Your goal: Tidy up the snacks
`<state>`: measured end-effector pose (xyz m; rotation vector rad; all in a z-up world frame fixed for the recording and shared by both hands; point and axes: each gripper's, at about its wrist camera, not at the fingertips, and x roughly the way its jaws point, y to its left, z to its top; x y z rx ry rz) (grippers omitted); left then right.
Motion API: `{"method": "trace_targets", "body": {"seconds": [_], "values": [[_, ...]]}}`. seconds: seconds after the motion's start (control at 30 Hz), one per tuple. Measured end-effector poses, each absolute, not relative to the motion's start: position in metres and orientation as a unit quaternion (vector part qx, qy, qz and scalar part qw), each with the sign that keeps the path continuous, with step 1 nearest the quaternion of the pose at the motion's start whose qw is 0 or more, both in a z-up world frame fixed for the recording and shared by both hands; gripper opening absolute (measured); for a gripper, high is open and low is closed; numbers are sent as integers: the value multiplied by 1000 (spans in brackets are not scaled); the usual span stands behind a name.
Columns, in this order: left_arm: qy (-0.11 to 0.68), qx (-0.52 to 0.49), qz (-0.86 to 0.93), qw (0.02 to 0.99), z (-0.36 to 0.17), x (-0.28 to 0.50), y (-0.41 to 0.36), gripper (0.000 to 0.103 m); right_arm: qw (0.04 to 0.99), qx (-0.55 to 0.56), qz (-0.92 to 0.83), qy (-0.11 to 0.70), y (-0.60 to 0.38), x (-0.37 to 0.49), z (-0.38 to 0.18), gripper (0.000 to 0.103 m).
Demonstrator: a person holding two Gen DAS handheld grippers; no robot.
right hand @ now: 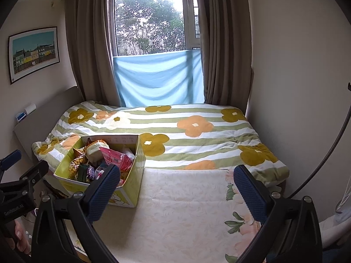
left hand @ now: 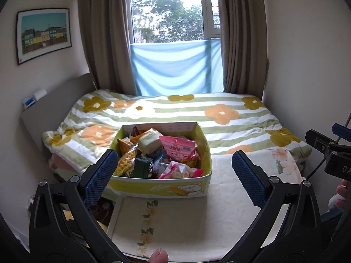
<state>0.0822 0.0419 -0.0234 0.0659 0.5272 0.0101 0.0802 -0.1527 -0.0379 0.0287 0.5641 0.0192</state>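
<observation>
a small room with pale walls (right hand: 296, 65). at the far side a window (left hand: 166, 11) shows green trees and gray daylight; a light blue cloth (left hand: 175, 68) covers its lower part. brown curtains (left hand: 103, 32) hang on both sides. a framed picture (left hand: 42, 34) of colourful houses hangs on the left wall. the bed (right hand: 197, 129) has a striped blanket with flowers.

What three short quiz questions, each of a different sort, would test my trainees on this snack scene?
1. True or false: the left claw grips a packet.
2. Where do the snacks lie? A) in the green cardboard box B) on the flowered blanket C) on the floor
3. Fill in: the pink snack bag lies ___ the box.

Key: 1 false, both claws, right claw too, stand open; 2 A; 3 inside.
</observation>
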Motion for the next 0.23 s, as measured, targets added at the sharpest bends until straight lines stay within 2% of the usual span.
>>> {"method": "trace_targets", "body": {"seconds": [0.23], "values": [[296, 16, -3, 955, -52, 96, 45, 103, 952, 8, 23, 306, -148, 93, -58, 103]]}}
